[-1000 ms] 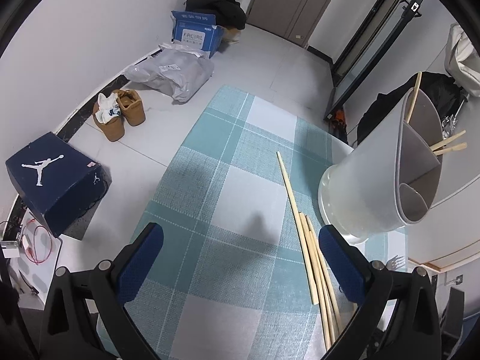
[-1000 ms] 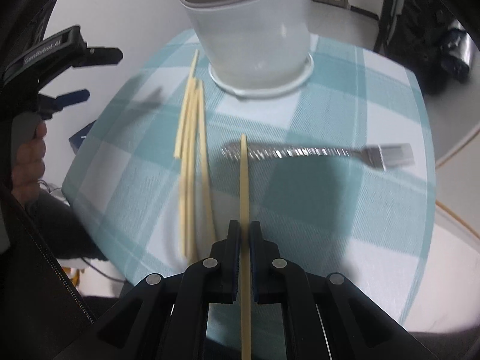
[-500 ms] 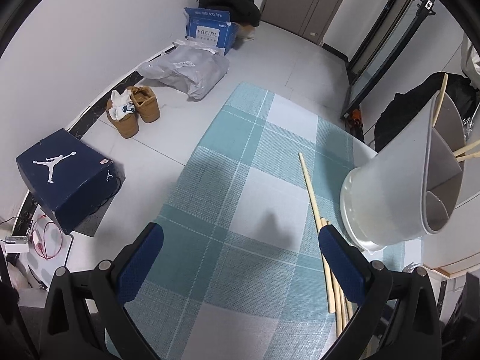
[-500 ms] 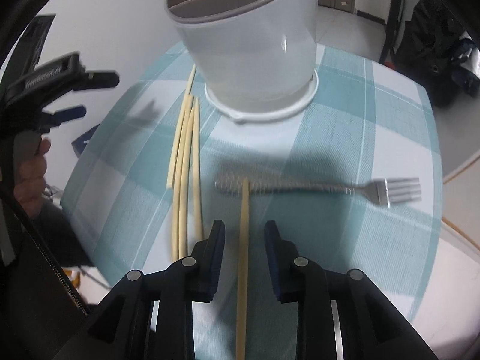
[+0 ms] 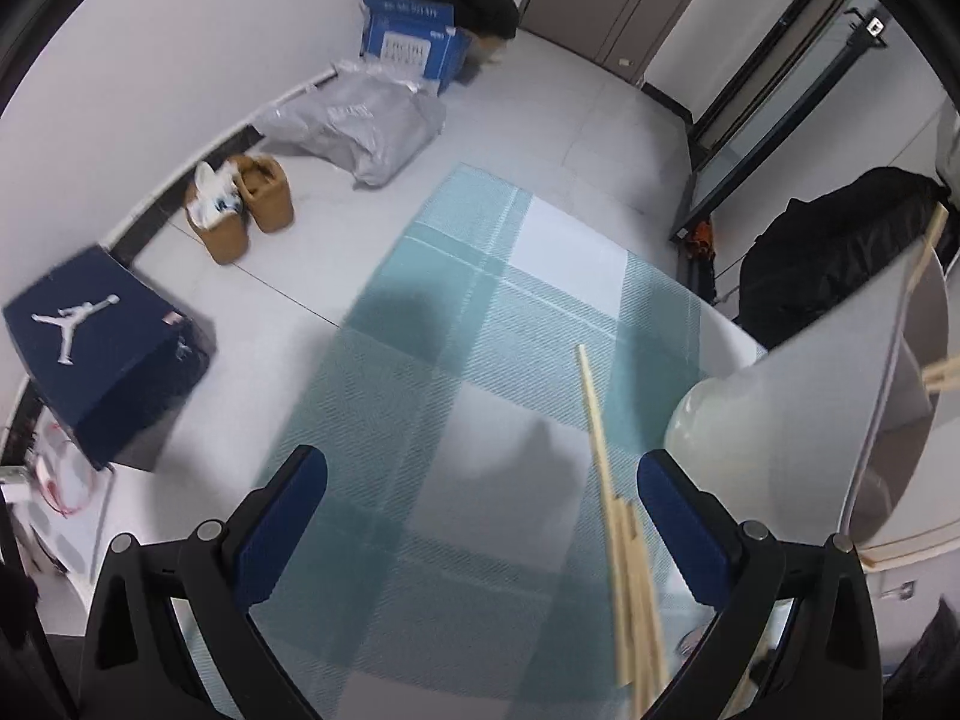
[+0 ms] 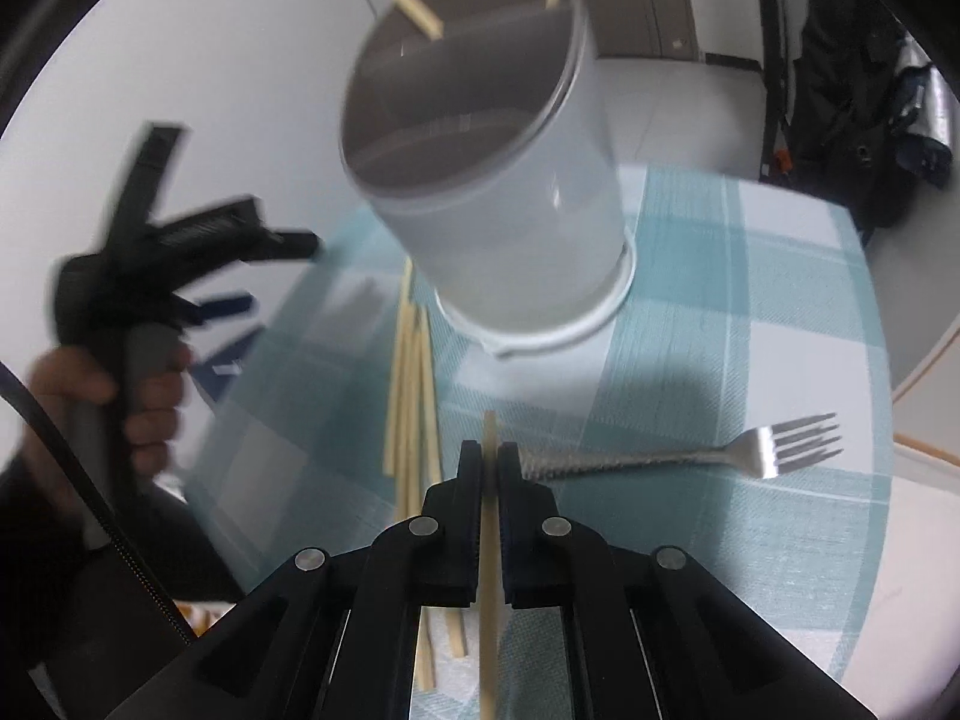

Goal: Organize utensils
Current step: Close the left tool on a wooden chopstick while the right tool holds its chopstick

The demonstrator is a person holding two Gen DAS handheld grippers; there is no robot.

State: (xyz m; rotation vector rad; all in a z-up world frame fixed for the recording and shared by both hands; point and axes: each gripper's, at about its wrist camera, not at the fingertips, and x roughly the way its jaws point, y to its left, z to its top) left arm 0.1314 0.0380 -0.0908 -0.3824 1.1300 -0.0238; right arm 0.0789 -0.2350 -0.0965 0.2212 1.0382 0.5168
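Observation:
My right gripper (image 6: 489, 457) is shut on one wooden chopstick (image 6: 488, 564), held above the checked tablecloth (image 6: 720, 324). A white utensil holder (image 6: 510, 222) with inner dividers stands ahead; a few chopsticks (image 6: 414, 9) stick out of it. Several loose chopsticks (image 6: 409, 414) lie left of its base. A metal fork (image 6: 690, 456) lies to the right. My left gripper (image 5: 480, 498) is open and empty over the cloth; the loose chopsticks (image 5: 618, 504) and the holder (image 5: 840, 396) are at its right.
On the floor beyond the table edge are a dark shoe box (image 5: 102, 348), brown shoes (image 5: 246, 210), a grey bag (image 5: 360, 126) and a blue box (image 5: 414, 39). A black bag (image 5: 834, 252) sits behind the holder. The left hand-held gripper (image 6: 156, 276) shows at left.
My right gripper opened half a second ago, then shut again on the chopstick and lifted it. The holder now appears closer and from higher. The left gripper drifted slightly.

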